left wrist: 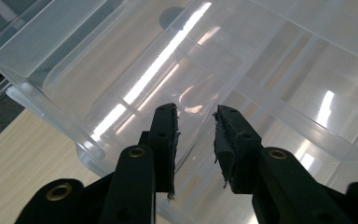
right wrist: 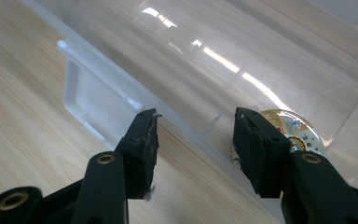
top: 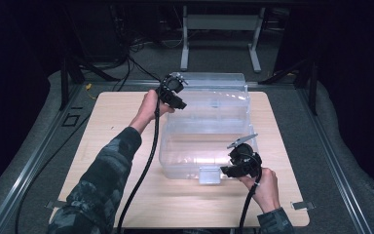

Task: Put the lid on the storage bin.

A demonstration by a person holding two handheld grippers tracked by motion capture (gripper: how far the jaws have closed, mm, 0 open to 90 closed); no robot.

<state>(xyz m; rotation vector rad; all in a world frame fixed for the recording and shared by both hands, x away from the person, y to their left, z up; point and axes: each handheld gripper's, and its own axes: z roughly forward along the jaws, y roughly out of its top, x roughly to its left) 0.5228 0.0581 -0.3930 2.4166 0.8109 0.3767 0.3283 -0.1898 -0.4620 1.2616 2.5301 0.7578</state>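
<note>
We see a clear plastic lidded storage box [top: 209,131] sitting toward the worktop's [top: 117,146] far edge. Our left tool [top: 179,103] is at the box's far left corner, against its raised lid. Our right tool [top: 226,169] is at the near right corner, beside the clear front latch [top: 209,175].

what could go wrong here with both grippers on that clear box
1. The left gripper straddles a thin edge of the clear plastic box near its far left corner; the glossy plastic might slip from the pads.
2. The right gripper straddles the front wall beside the latch tab, with a gap showing at its pads, so lifting now may tilt the box.
3. A round sticker behind the right jaw could get scuffed.
</note>
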